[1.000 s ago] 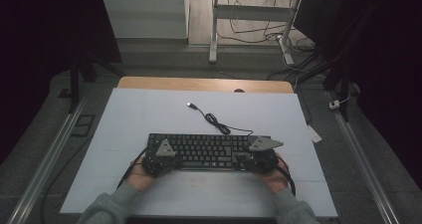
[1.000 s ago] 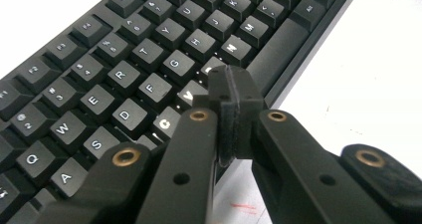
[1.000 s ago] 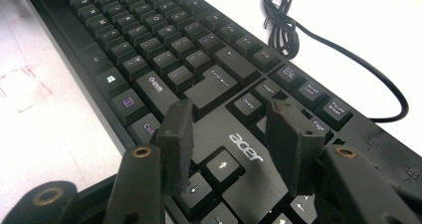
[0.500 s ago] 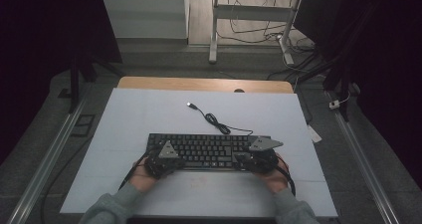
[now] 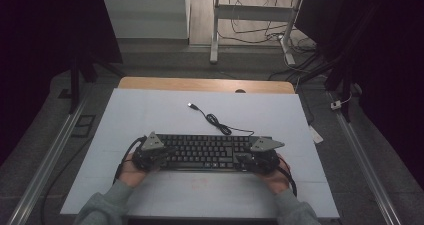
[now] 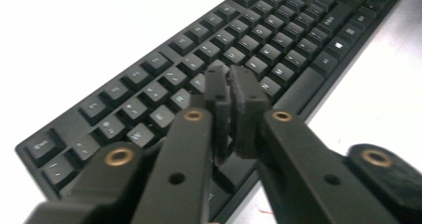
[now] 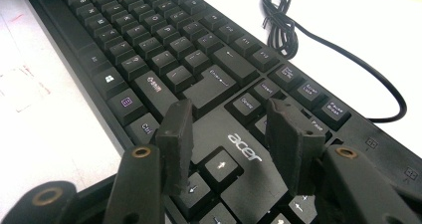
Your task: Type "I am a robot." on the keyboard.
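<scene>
- The black keyboard (image 5: 207,151) lies flat a little below the middle of the high view, its long side running left to right across the pale tabletop (image 5: 150,115).
- My left claw (image 5: 159,156) sits at the keyboard's left end in that view, my left hand (image 5: 131,170) behind it towards the bottom edge of the frame.
- In the left gripper view, my left claw (image 6: 230,92) hangs over the lower letter rows of the keyboard (image 6: 149,84). Its jaws have just been opening, yet only a thin slit shows between the pads and nothing sits in it.
- I cannot tell whether those tips touch the keys beneath them.
- My right claw (image 5: 246,161) is at the keyboard's right end in the high view, with my right hand (image 5: 276,177) just below it.
- In the right gripper view, my right claw (image 7: 233,134) is spread wide above the keyboard (image 7: 149,50), one jaw on each side of the bare patch that carries the brand name, just above the arrow keys. It pinches nothing.
- The keyboard's cable (image 5: 220,126) leaves the far edge of the keyboard, loops in a small coil and ends in a plug (image 5: 191,105) lying loose on the tabletop, above centre in the high view.
- In the right gripper view that coil (image 7: 281,27) lies in the upper right, well apart from my jaws.
</scene>
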`<state>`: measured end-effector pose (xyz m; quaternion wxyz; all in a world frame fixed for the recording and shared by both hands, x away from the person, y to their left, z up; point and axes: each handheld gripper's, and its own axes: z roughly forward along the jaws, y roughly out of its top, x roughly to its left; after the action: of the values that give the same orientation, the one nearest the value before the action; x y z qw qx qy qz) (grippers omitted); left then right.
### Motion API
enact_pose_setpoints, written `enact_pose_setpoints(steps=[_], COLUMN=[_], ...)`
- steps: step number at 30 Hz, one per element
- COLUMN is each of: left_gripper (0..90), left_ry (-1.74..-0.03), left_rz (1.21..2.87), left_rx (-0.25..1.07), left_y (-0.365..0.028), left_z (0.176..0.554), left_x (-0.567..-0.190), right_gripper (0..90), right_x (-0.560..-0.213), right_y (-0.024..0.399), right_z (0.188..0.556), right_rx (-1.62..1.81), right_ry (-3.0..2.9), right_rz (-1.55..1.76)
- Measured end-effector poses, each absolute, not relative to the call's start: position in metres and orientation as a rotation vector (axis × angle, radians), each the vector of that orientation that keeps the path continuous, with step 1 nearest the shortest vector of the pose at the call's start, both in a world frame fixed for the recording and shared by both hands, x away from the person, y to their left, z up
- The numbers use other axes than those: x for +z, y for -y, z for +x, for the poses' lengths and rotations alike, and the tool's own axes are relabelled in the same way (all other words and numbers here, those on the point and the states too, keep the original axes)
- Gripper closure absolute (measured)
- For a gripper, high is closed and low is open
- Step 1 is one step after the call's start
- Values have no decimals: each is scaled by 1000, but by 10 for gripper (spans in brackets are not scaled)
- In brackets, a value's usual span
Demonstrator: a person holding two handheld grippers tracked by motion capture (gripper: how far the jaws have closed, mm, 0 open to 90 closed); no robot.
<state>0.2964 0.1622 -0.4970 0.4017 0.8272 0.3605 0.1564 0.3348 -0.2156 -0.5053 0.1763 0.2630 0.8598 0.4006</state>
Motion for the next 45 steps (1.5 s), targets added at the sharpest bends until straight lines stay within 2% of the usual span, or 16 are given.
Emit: enact_pose_setpoints(steps=[4,9,21,38,42,45], left_gripper=[701,600,493,494,518,578], left_ry=[-938,-963,-1022,-1044,-1040,-1029], left_rz=[2064,2053,2054,2069,2073,2078], left_rx=[399,401,412,421,418,419], left_y=[-167,-172,-181,-183,-182,-182], left_z=[298,300,305,306,306,305], left_x=[-497,-497,-500,-502,-502,-502], right_gripper=[536,535,532,529,529,529], right_x=[-505,-505,-506,-506,-506,-506], right_y=[216,215,215,215,215,215], right_z=[335,335,335,335,335,335], right_rx=[1133,1116,1113,1105,1107,1107], right_ry=[-2435,-2435,-2435,-2434,-2433,-2434], right_rz=[744,736,736,733,732,733])
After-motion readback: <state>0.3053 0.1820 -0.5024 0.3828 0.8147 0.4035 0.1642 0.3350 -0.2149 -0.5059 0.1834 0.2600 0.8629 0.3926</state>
